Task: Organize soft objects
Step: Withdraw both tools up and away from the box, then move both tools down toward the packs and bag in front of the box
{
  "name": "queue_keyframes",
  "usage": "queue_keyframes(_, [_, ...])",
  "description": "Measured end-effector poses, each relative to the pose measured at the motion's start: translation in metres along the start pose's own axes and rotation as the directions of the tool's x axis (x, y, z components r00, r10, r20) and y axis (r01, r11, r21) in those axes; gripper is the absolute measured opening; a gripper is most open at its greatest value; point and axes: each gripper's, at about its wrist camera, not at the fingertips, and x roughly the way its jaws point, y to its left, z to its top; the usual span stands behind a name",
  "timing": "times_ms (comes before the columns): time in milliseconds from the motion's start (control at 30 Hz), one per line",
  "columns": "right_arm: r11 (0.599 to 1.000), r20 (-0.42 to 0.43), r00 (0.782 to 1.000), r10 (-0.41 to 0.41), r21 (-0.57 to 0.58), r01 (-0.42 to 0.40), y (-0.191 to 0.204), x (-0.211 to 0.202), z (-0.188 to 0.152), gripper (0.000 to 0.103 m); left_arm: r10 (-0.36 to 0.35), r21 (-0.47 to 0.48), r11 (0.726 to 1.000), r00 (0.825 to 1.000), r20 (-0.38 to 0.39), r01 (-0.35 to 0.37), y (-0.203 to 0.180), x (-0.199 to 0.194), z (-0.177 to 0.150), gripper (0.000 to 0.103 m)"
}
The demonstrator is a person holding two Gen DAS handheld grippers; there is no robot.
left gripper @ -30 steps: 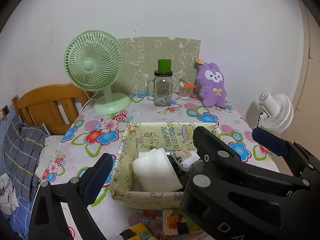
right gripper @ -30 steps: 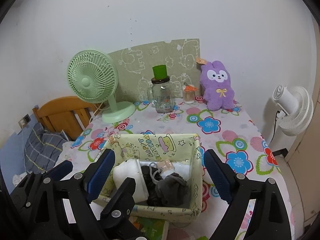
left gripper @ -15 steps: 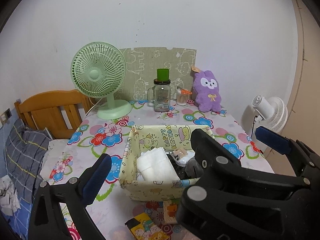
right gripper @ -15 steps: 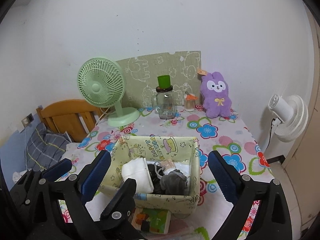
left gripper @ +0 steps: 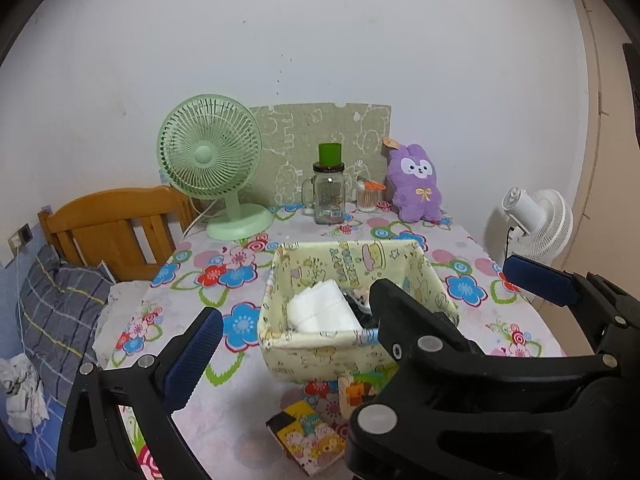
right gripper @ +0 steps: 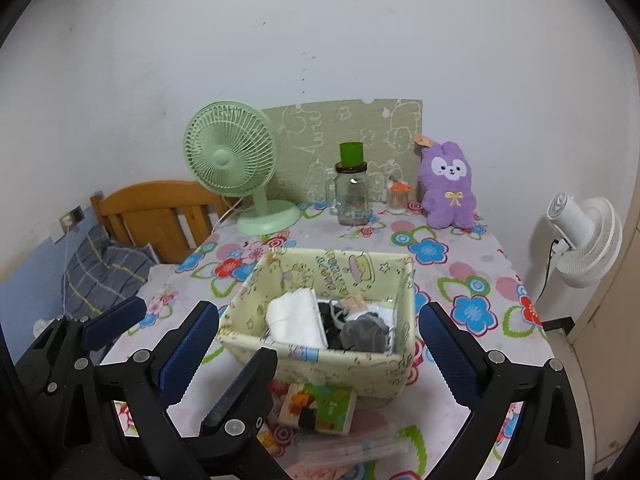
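Both wrist cameras look down across the table point(left gripper: 248, 432) toward the shared basket point(right gripper: 352, 372).

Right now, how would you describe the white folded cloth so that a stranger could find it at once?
Find the flowered table and the pale yellow fabric bin in its middle. The white folded cloth stands at the bin's left side. It is the only white, neatly folded piece, beside a dark grey bundle on the right.

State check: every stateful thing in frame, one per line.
left gripper: open, empty
right gripper: open, empty; jaws just opened wider
fabric storage box: open-topped, holding folded white cloth and grey cloth
glass jar: lidded, upright
green desk fan: upright
purple plush rabbit: sitting upright, outside box
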Motion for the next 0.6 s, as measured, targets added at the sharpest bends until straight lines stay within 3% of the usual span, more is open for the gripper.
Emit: queue_keyframes(600, [1.000,-0.034,0.999,-0.013,-0.009,0.013,0.001,-0.001,-0.033,0.101,-0.017,-0.014,1.000,0.999,-0.050,0.017,-0.002,0.002,-0.032,0.102])
